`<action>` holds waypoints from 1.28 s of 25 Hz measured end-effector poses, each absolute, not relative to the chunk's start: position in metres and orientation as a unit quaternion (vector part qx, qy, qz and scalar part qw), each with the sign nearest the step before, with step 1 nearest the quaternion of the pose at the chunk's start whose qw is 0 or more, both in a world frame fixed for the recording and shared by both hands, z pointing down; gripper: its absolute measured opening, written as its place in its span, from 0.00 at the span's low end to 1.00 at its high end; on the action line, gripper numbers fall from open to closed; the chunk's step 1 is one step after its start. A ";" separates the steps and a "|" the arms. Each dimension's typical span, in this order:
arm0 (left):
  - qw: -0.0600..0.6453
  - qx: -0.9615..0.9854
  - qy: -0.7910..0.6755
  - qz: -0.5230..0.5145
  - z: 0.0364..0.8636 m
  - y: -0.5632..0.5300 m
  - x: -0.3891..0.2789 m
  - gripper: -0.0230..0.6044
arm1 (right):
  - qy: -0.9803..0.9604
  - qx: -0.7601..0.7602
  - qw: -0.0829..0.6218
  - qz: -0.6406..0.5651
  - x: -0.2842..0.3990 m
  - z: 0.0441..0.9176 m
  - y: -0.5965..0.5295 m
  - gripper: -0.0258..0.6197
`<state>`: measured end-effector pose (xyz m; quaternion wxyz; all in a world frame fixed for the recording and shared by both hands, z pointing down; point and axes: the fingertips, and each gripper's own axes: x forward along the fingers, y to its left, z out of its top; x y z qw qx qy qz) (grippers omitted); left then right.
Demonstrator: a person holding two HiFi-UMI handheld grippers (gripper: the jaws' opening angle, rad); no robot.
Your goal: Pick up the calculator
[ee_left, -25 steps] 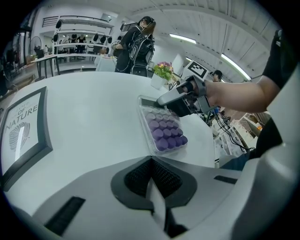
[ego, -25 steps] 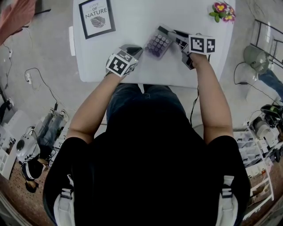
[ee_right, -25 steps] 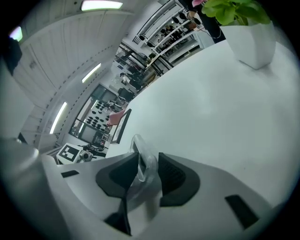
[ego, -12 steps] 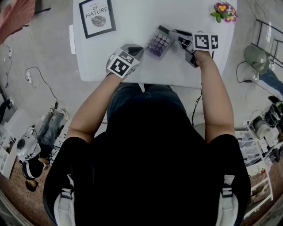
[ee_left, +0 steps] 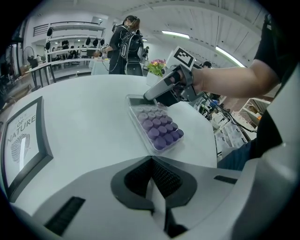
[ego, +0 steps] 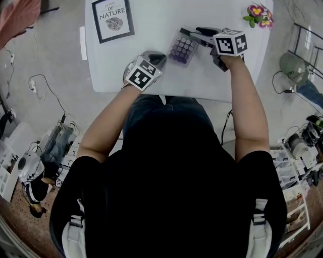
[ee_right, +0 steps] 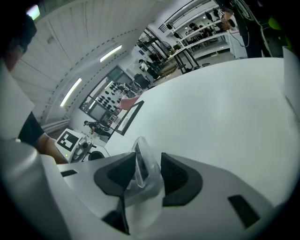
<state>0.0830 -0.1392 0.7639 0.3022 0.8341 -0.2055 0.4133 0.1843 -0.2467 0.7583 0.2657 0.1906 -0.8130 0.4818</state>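
Note:
The calculator (ego: 181, 48), a clear case with purple keys, lies on the white table (ego: 151, 30). Its display end sits between the jaws of my right gripper (ego: 198, 35). In the right gripper view the clear edge of the calculator (ee_right: 140, 164) stands between the pads of that gripper (ee_right: 146, 168) with a gap on the left side; the jaws are opening. My left gripper (ego: 154, 56) rests near the table's front edge, left of the calculator (ee_left: 157, 126). In its own view the left gripper (ee_left: 152, 176) is shut with nothing in it.
A framed "Nature" print (ego: 112, 19) lies at the table's far left, and a small bunch of flowers (ego: 256, 13) at the far right corner. People stand in the background of the left gripper view (ee_left: 124, 47). Boxes and cables lie on the floor around the table.
My right gripper has rolled at the wrist, its marker cube turning, while staying at the calculator's end. The calculator and the left gripper have hardly shifted.

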 end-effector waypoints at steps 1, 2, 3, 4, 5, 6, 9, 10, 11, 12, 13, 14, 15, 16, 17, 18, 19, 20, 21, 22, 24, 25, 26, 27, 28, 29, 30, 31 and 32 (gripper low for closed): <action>0.300 0.835 -0.203 0.414 0.764 -0.139 0.083 0.06 | -0.814 0.184 0.269 0.481 0.183 0.759 -0.247 0.32; 0.298 0.836 -0.202 0.414 0.764 -0.140 0.083 0.06 | -0.814 0.179 0.274 0.479 0.181 0.759 -0.247 0.32; 0.299 0.836 -0.201 0.414 0.764 -0.139 0.082 0.06 | -0.815 0.175 0.280 0.477 0.180 0.760 -0.247 0.32; 0.300 0.835 -0.201 0.415 0.765 -0.138 0.082 0.06 | -0.814 0.170 0.286 0.476 0.179 0.762 -0.245 0.31; 0.300 0.835 -0.201 0.416 0.765 -0.138 0.081 0.06 | -0.811 0.163 0.290 0.481 0.178 0.763 -0.243 0.30; 0.299 0.834 -0.202 0.418 0.766 -0.138 0.081 0.06 | -0.806 0.154 0.287 0.494 0.176 0.763 -0.241 0.27; 0.297 0.833 -0.201 0.422 0.765 -0.138 0.081 0.06 | -0.789 0.128 0.265 0.539 0.166 0.758 -0.235 0.25; 0.297 0.833 -0.201 0.421 0.765 -0.138 0.082 0.06 | -0.786 0.127 0.261 0.546 0.164 0.758 -0.235 0.25; 0.298 0.833 -0.202 0.421 0.765 -0.138 0.083 0.06 | -0.782 0.127 0.256 0.554 0.164 0.757 -0.235 0.25; 0.298 0.833 -0.201 0.421 0.765 -0.138 0.083 0.06 | -0.777 0.128 0.250 0.564 0.164 0.757 -0.235 0.24; 0.297 0.833 -0.201 0.421 0.765 -0.138 0.083 0.06 | -0.770 0.128 0.242 0.576 0.164 0.756 -0.235 0.24; 0.295 0.834 -0.201 0.422 0.765 -0.138 0.083 0.06 | -0.764 0.128 0.233 0.588 0.163 0.756 -0.234 0.23; 0.295 0.834 -0.201 0.421 0.764 -0.138 0.083 0.06 | -0.758 0.128 0.224 0.600 0.162 0.755 -0.234 0.23; 0.296 0.834 -0.201 0.421 0.764 -0.138 0.082 0.06 | -0.751 0.128 0.214 0.611 0.160 0.754 -0.234 0.23; 0.297 0.833 -0.201 0.421 0.764 -0.139 0.083 0.06 | -0.745 0.126 0.206 0.622 0.159 0.754 -0.233 0.22; 0.297 0.834 -0.201 0.420 0.764 -0.139 0.083 0.06 | -0.739 0.123 0.200 0.631 0.156 0.754 -0.231 0.22; 0.297 0.834 -0.200 0.420 0.764 -0.139 0.083 0.06 | -0.735 0.119 0.198 0.637 0.153 0.754 -0.228 0.22; 0.297 0.834 -0.200 0.420 0.764 -0.139 0.084 0.06 | -0.733 0.116 0.197 0.641 0.149 0.754 -0.225 0.21; 0.296 0.834 -0.199 0.420 0.764 -0.140 0.084 0.06 | -0.731 0.116 0.196 0.643 0.146 0.754 -0.223 0.22; 0.296 0.835 -0.199 0.420 0.764 -0.140 0.083 0.06 | -0.730 0.118 0.194 0.644 0.145 0.754 -0.222 0.22; 0.296 0.834 -0.196 0.422 0.765 -0.139 0.083 0.06 | -0.728 0.124 0.190 0.647 0.145 0.755 -0.221 0.22; 0.296 0.834 -0.194 0.423 0.765 -0.139 0.083 0.06 | -0.727 0.125 0.188 0.649 0.146 0.755 -0.220 0.21; 0.296 0.834 -0.194 0.423 0.764 -0.139 0.084 0.06 | -0.726 0.124 0.187 0.650 0.148 0.754 -0.218 0.21; 0.296 0.835 -0.193 0.422 0.762 -0.140 0.085 0.06 | -0.726 0.123 0.185 0.651 0.150 0.753 -0.217 0.21; 0.297 0.836 -0.193 0.419 0.761 -0.140 0.085 0.06 | -0.726 0.123 0.181 0.652 0.152 0.752 -0.215 0.21; 0.298 0.837 -0.193 0.416 0.759 -0.141 0.086 0.06 | -0.726 0.123 0.176 0.653 0.153 0.749 -0.214 0.21; 0.299 0.838 -0.192 0.414 0.757 -0.141 0.086 0.06 | -0.727 0.123 0.171 0.654 0.155 0.747 -0.214 0.21; 0.299 0.840 -0.191 0.412 0.755 -0.142 0.087 0.06 | -0.727 0.123 0.166 0.654 0.157 0.745 -0.213 0.21; 0.298 0.841 -0.189 0.410 0.753 -0.142 0.088 0.06 | -0.728 0.124 0.161 0.655 0.158 0.742 -0.213 0.21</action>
